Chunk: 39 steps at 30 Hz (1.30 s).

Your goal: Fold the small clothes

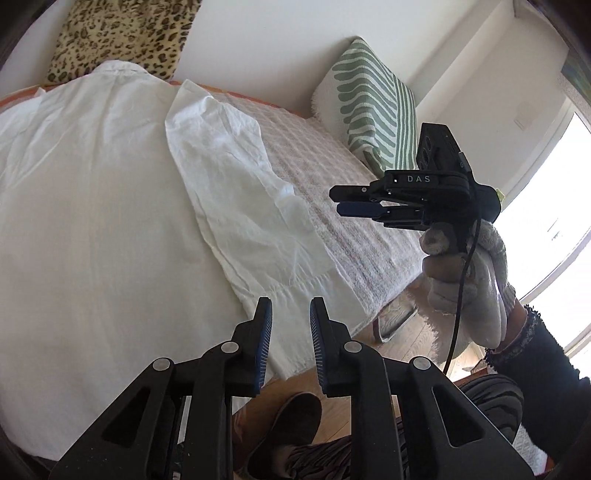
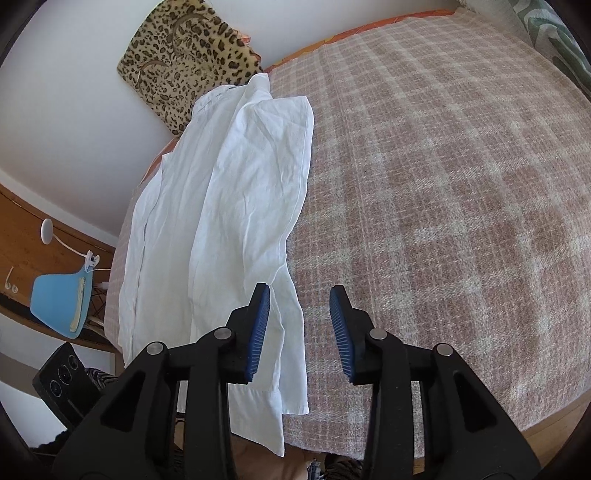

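A white shirt (image 1: 92, 184) lies spread on the bed, collar toward the far wall, with one sleeve (image 1: 236, 184) folded along its right side. My left gripper (image 1: 291, 306) hovers over the shirt's near hem, open, with nothing between its blue pads. A gloved hand (image 1: 465, 288) holds my right gripper (image 1: 337, 200) above the blanket, to the right of the sleeve. In the right wrist view the right gripper (image 2: 299, 295) stands open above the lower right edge of the shirt (image 2: 221, 203); its jaws hold nothing.
A pink plaid blanket (image 2: 443, 184) covers the bed. A leopard-print cushion (image 1: 122, 33) and a green striped cushion (image 1: 373, 110) lean on the far wall. A blue lampshade (image 2: 59, 306) stands left of the bed. A shoe (image 1: 291, 424) rests on the wooden floor.
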Each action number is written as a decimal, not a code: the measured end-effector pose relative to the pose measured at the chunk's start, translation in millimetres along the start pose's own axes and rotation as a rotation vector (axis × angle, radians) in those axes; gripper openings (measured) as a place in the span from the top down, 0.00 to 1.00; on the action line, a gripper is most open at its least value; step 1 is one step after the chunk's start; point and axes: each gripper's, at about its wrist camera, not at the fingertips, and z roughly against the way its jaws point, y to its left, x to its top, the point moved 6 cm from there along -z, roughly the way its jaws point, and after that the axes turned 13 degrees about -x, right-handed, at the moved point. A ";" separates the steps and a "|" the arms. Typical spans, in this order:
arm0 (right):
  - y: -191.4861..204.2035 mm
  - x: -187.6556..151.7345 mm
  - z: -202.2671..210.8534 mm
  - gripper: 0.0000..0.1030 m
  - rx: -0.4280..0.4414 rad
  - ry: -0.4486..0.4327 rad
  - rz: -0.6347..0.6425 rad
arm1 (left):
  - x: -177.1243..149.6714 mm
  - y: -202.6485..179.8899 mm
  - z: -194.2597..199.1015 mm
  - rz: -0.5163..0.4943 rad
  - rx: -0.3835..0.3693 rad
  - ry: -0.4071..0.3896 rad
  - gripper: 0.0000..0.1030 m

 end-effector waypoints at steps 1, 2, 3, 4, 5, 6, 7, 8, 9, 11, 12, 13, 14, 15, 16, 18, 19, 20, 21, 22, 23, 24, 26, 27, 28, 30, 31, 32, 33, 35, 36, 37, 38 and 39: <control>-2.7 -2.3 -2.2 0.65 0.016 0.013 -0.013 | 3.0 -3.9 -8.5 -0.008 -0.014 0.010 0.81; -5.0 -5.0 -4.3 0.65 0.029 0.024 -0.022 | 3.8 -6.1 -15.2 -0.011 -0.029 0.024 0.81; -7.0 -8.0 -6.6 0.65 0.039 0.035 -0.032 | 4.8 -8.6 -22.9 -0.014 -0.041 0.037 0.81; -8.4 -11.3 -9.2 0.65 0.054 0.051 -0.043 | 5.6 -10.9 -30.3 -0.023 -0.042 0.045 0.81; -9.6 -14.8 -12.5 0.65 0.073 0.071 -0.057 | 6.0 -12.7 -37.1 -0.027 -0.042 0.051 0.81; -10.2 -17.8 -15.6 0.65 0.083 0.087 -0.067 | 6.3 -14.5 -42.7 -0.027 -0.047 0.055 0.79; -10.3 -20.8 -19.0 0.64 0.089 0.103 -0.073 | 5.2 -17.0 -48.0 -0.031 -0.049 0.058 0.75; -10.1 -23.5 -22.4 0.64 0.092 0.119 -0.077 | 5.4 -18.7 -52.8 -0.044 -0.041 0.057 0.65; -9.2 -25.6 -25.7 0.64 0.098 0.133 -0.079 | 5.6 -20.3 -57.2 -0.065 -0.027 0.057 0.55; -9.1 -28.9 -30.1 0.63 0.123 0.153 -0.096 | 4.0 -22.8 -63.7 -0.092 0.017 0.059 0.49; -8.9 -29.6 -31.2 0.62 0.138 0.161 -0.106 | 4.0 -22.6 -67.3 -0.096 0.040 0.059 0.46; -8.4 -29.1 -31.7 0.60 0.151 0.165 -0.117 | 4.5 -22.6 -71.4 -0.095 0.054 0.059 0.46; -7.5 -28.0 -32.1 0.58 0.162 0.170 -0.126 | 4.8 -23.0 -75.4 -0.095 0.056 0.060 0.46; -6.6 -27.9 -32.7 0.58 0.182 0.179 -0.136 | 5.2 -23.1 -79.4 -0.097 0.058 0.060 0.46; -4.4 -28.8 -34.2 0.58 0.209 0.195 -0.146 | 5.3 -23.5 -82.2 -0.101 0.064 0.059 0.46; 1.1 -31.1 -38.3 0.58 0.252 0.228 -0.151 | 5.9 -25.4 -87.4 -0.120 0.072 0.053 0.46; 5.3 -32.3 -40.2 0.58 0.260 0.237 -0.142 | 6.1 -25.7 -89.1 -0.127 0.078 0.050 0.46; 9.4 -32.8 -41.7 0.58 0.263 0.241 -0.134 | 6.6 -25.6 -90.7 -0.129 0.081 0.043 0.46; 12.9 -32.8 -42.7 0.58 0.278 0.246 -0.133 | 7.6 -25.6 -93.4 -0.128 0.082 0.038 0.46; 15.7 -32.2 -43.1 0.57 0.297 0.249 -0.139 | 8.1 -24.8 -94.9 -0.125 0.084 0.036 0.46; 17.5 -31.2 -43.0 0.57 0.315 0.250 -0.147 | 8.7 -23.6 -96.0 -0.121 0.085 0.032 0.45; 18.4 -29.9 -42.7 0.57 0.324 0.248 -0.152 | 9.1 -22.9 -96.7 -0.119 0.083 0.026 0.43; 20.4 -27.5 -43.5 0.57 0.341 0.250 -0.161 | 9.2 -23.0 -99.7 -0.116 0.094 0.013 0.43; 21.3 -27.0 -44.1 0.57 0.345 0.251 -0.165 | 9.1 -22.9 -101.4 -0.120 0.099 0.008 0.43; 21.9 -26.8 -44.5 0.57 0.353 0.253 -0.171 | 9.6 -22.2 -101.9 -0.122 0.102 -0.005 0.43; 23.9 -27.1 -44.0 0.57 0.381 0.260 -0.182 | 9.2 -22.1 -102.4 -0.128 0.119 -0.023 0.50; 25.4 -27.4 -43.4 0.56 0.388 0.260 -0.183 | 9.5 -20.7 -101.9 -0.130 0.127 -0.033 0.54; 26.3 -27.0 -42.3 0.56 0.395 0.259 -0.182 | 10.1 -17.8 -100.8 -0.123 0.128 -0.044 0.65; 27.0 -26.9 -41.6 0.56 0.398 0.258 -0.182 | 10.7 -14.0 -99.6 -0.108 0.119 -0.053 0.77; 26.3 -25.6 -38.8 0.56 0.406 0.253 -0.183 | 12.7 -4.0 -96.1 -0.067 0.086 -0.065 0.90; 25.2 -23.1 -36.2 0.56 0.405 0.243 -0.179 | 13.4 0.1 -93.5 -0.040 0.054 -0.071 0.92; 23.0 -19.6 -32.8 0.56 0.395 0.226 -0.170 | 14.2 3.2 -91.0 -0.015 0.030 -0.074 0.93; 20.5 -14.7 -29.0 0.56 0.379 0.204 -0.156 | 14.7 4.4 -87.1 0.003 0.018 -0.080 0.93; 16.6 -7.3 -24.1 0.56 0.361 0.176 -0.143 | 15.7 4.8 -83.0 0.016 0.007 -0.089 0.93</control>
